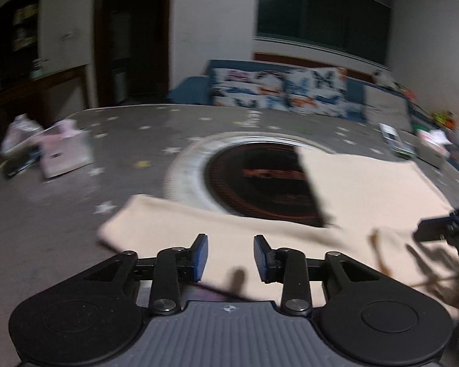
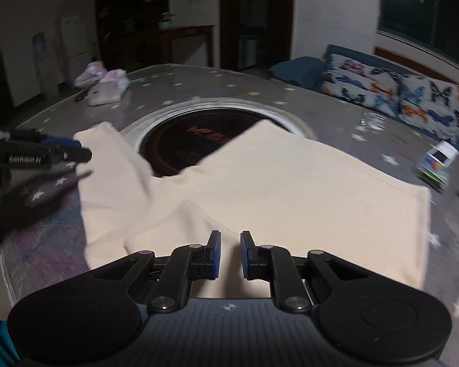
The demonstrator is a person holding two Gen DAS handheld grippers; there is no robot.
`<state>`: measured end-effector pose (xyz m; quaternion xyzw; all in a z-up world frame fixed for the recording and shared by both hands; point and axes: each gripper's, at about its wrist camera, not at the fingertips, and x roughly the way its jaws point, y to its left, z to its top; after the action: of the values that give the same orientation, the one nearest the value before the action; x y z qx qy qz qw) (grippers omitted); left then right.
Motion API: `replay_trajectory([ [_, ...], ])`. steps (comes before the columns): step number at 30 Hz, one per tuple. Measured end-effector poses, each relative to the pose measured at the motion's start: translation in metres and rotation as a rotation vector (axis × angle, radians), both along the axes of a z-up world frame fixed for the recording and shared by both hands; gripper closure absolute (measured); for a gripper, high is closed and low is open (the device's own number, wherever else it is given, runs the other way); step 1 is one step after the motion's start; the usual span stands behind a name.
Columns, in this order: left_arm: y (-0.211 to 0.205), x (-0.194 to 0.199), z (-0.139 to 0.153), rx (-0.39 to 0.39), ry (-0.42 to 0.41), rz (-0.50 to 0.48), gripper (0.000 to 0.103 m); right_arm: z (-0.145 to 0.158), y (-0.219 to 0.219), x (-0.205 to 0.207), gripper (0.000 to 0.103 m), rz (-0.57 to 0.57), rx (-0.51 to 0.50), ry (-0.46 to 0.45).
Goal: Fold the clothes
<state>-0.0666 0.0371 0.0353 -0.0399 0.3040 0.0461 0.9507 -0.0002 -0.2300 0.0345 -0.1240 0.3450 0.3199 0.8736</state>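
Note:
A cream garment lies on the grey star-patterned table, partly over the round dark burner. In the right wrist view the garment spreads flat with a sleeve to the left. My left gripper is open and empty above the garment's near edge. My right gripper is open with a narrow gap, empty, above the near part of the cloth. The right gripper also shows at the right edge of the left wrist view; the left one shows at the left edge of the right wrist view.
A round burner with a metal rim sits in the table's middle. Pink packets lie at the far left. A small box and clutter lie at the right. A sofa with butterfly cushions stands behind the table.

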Motion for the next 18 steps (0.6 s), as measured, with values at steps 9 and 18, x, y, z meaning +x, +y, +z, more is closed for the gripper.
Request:
replay_trajectory([
  [9,0.046,0.002,-0.007,-0.039,0.016,0.150,0.061,-0.008,0.037,0.002,0.090,0.033,-0.051,-0.017],
  [18,0.074,0.012,-0.012,-0.100,0.028,0.259,0.059,-0.004,0.044,-0.014,0.090,0.100,-0.060,-0.003],
])
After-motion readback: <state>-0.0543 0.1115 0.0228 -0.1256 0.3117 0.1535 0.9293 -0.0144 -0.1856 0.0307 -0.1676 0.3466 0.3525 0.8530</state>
